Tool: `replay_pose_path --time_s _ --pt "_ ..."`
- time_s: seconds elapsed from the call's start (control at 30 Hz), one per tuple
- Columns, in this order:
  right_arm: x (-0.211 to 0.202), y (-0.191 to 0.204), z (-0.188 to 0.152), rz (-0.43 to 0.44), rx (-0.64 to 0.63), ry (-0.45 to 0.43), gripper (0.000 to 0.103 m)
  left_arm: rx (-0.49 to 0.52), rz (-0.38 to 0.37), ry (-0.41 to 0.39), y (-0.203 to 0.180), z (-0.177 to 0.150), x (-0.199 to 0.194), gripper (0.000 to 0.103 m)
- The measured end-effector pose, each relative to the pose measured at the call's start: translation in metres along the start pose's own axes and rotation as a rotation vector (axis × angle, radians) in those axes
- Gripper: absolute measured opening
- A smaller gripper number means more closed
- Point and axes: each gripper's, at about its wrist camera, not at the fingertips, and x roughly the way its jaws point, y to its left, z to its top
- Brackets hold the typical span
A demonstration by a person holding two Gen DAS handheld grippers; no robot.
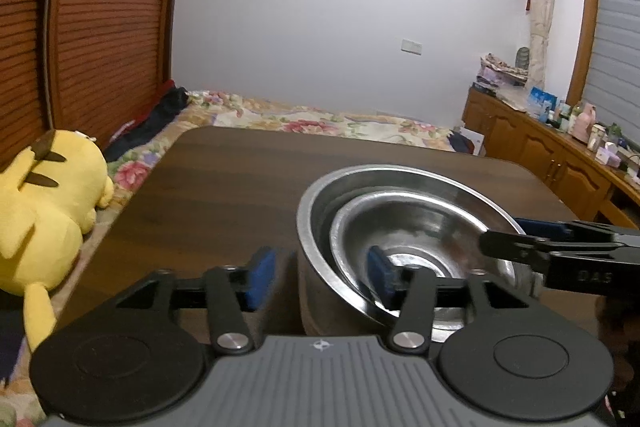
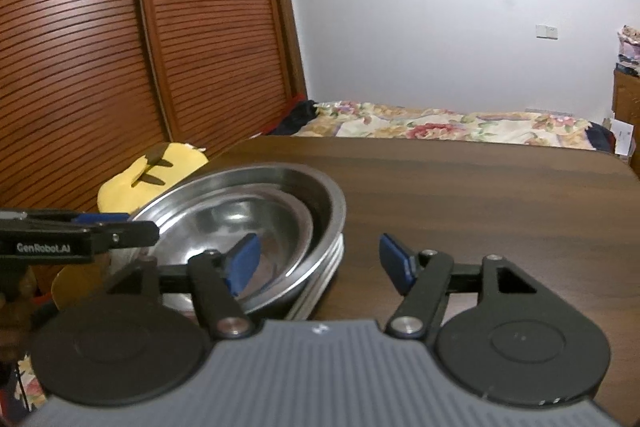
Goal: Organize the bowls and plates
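Observation:
A large steel bowl (image 1: 314,223) stands on the dark wooden table (image 1: 224,187) with a smaller steel bowl (image 1: 420,227) tilted inside it. My left gripper (image 1: 320,279) is open astride the near left rim, one blue pad inside and one outside. In the right wrist view the large bowl (image 2: 288,179) holds the small bowl (image 2: 240,215), and layered steel rims (image 2: 324,275) show beneath. My right gripper (image 2: 318,263) is open astride the right rim. Each gripper appears in the other's view: the right gripper (image 1: 504,233), the left gripper (image 2: 132,223).
A yellow plush toy (image 1: 48,203) lies off the table's left edge on a bed with a floral cover (image 1: 320,119). Louvred wooden doors (image 2: 100,47) stand behind on the left. A cluttered wooden cabinet (image 1: 560,151) runs along the right. Bare tabletop (image 2: 480,207) lies right of the bowls.

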Motion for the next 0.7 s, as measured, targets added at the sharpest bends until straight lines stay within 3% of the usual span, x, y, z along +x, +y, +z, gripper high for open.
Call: replay_pose_path --time_s 0.2,0.4,0.5,0.7 --pt "-0.021 -0.005 0.006 -0.047 0.012 -0.032 0.075 0.037 0.023 -0.04 -0.004 0.008 -0.013 0.087" --pt "-0.043 -0.004 0.01 -0.112 0.003 -0.073 0.093 0.057 0.014 -0.075 -0.017 0.015 -0.022 0.1" --pt "-0.054 -0.005 0.011 -0.143 0.01 -0.094 0.103 0.07 0.013 -0.092 -0.027 0.018 -0.027 0.103" --pt "-0.068 -0.009 0.009 -0.212 0.022 -0.112 0.103 0.085 0.008 -0.105 -0.044 0.019 -0.033 0.103"
